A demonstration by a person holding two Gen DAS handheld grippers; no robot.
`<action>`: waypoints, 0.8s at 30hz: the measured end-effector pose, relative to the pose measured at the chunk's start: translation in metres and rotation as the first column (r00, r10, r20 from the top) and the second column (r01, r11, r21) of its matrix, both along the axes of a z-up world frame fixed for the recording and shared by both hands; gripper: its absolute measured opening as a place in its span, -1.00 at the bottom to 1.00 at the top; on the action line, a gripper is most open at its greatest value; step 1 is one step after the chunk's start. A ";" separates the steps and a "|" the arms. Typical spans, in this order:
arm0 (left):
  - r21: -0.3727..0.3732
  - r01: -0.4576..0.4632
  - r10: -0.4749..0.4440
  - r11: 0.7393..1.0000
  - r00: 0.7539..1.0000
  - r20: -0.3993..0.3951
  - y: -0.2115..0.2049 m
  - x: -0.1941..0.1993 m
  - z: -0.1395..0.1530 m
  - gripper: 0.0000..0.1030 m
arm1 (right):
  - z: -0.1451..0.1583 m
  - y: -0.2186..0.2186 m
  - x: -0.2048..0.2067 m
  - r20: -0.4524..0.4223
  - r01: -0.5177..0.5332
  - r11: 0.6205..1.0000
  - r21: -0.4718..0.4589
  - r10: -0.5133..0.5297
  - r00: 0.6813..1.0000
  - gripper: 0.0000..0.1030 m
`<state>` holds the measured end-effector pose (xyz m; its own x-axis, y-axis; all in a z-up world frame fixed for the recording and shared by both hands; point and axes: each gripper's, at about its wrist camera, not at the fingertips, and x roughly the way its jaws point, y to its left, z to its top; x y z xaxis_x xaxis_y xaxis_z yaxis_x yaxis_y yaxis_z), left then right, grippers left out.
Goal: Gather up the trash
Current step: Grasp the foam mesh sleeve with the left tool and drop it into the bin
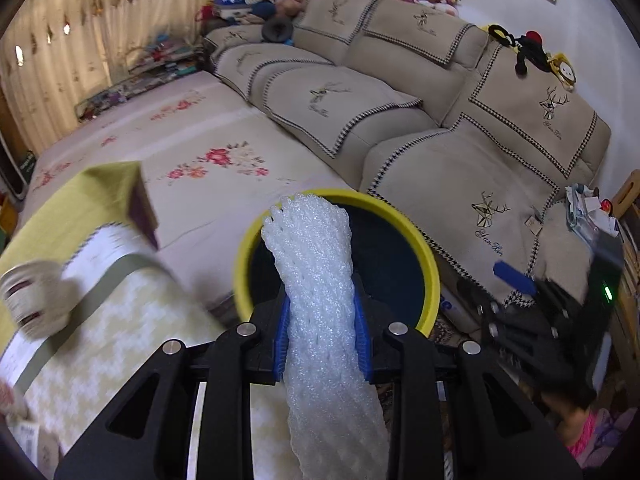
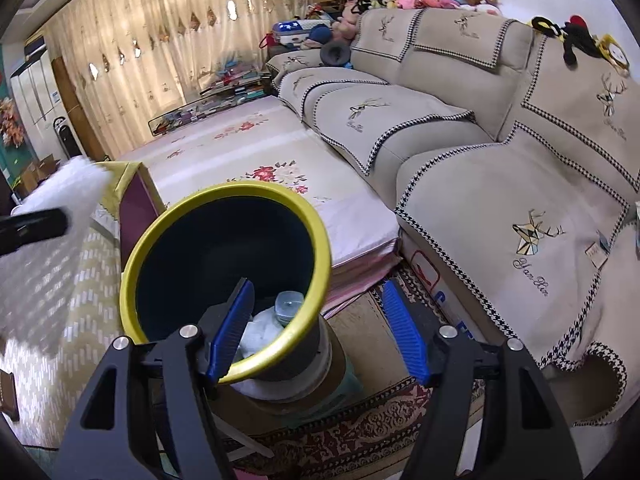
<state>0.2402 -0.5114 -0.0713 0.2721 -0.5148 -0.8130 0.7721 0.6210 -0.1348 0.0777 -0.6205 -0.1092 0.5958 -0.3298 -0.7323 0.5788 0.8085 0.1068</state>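
1. The left gripper (image 1: 322,338) is seen clamped on a white foam net sleeve (image 1: 320,280), squeezed between its blue pads (image 1: 281,336).
2. The sleeve's upper end is held up over the mouth of the yellow-rimmed bin (image 1: 430,264), just beyond the fingers.
3. The right gripper (image 2: 320,308) is spread wide and nothing is gripped; its left pad (image 2: 234,320) is seen in front of the bin's opening, the other outside the rim.
4. Inside the bin (image 2: 224,196), a clear plastic bottle (image 2: 289,305) and white crumpled material (image 2: 260,332) are spotted at the bottom.
5. To the left, the patterned worktop (image 1: 120,344) is blurred.
6. Beyond, a floral bed (image 2: 256,148) and a beige sofa (image 2: 520,184) are seen, the bed beside the sofa.
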 end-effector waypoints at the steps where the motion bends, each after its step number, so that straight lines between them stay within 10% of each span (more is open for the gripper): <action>1: 0.002 0.001 -0.001 1.000 1.000 -0.015 -0.009 0.005 -0.004 -0.47 | -0.001 -0.002 -0.002 0.001 0.004 1.000 0.004 -0.004 1.000 0.25; 7: 0.042 0.006 -0.004 0.999 0.999 -0.032 -0.056 0.023 -0.034 -0.35 | -0.007 -0.012 -0.007 -0.007 0.026 0.999 0.024 -0.026 1.000 0.29; 14: 0.054 -0.030 0.030 0.998 0.999 -0.012 -0.071 0.031 -0.045 0.22 | -0.008 -0.009 -0.006 -0.005 0.020 0.999 0.031 -0.020 1.000 0.29; 24: -0.097 -0.083 0.087 0.992 0.996 0.034 0.003 0.003 0.017 0.54 | 0.001 0.023 -0.003 0.007 -0.050 0.998 0.031 0.050 0.999 0.30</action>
<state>0.2428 -0.5081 -0.0542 0.3484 -0.5630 -0.7494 0.7228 0.6704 -0.1676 0.0746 -0.5970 -0.1079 0.6160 -0.2764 -0.7376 0.5366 0.8328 0.1361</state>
